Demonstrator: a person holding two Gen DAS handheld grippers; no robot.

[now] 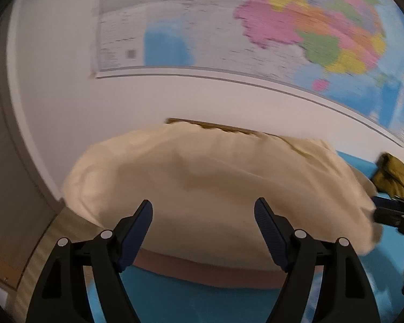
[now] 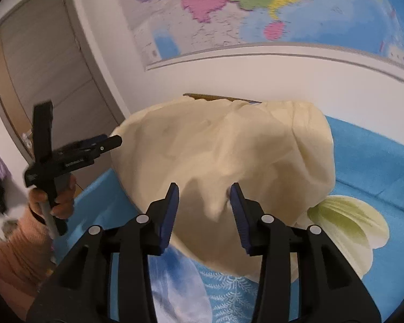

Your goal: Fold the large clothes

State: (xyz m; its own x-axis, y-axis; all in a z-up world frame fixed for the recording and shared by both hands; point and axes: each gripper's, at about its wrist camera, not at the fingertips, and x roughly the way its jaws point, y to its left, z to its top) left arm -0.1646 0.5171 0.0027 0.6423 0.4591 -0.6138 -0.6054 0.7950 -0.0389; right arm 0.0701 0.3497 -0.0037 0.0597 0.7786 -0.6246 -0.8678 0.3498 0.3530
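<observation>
A large cream garment (image 1: 202,183) lies bunched in a puffy heap on a blue bed sheet (image 1: 191,304). In the left wrist view my left gripper (image 1: 203,207) is open just in front of the heap's near edge, nothing between its blue pads. At that view's right edge my right gripper (image 1: 375,208) sits against the heap's right end. From the right wrist view, my right gripper (image 2: 205,188) stands open over the cream garment (image 2: 229,148); a fold lies close by its right pad, not pinched. My left gripper (image 2: 115,141) shows side-on by the heap's left side, held by a hand (image 2: 54,199).
A mustard-olive garment (image 1: 393,177) lies on the bed behind the heap at right. A wall with a large coloured map (image 1: 282,27) rises right behind the bed. A grey door (image 2: 40,62) stands at left. The sheet carries a pale flower print (image 2: 347,223). A peach sleeve (image 2: 13,255) is at lower left.
</observation>
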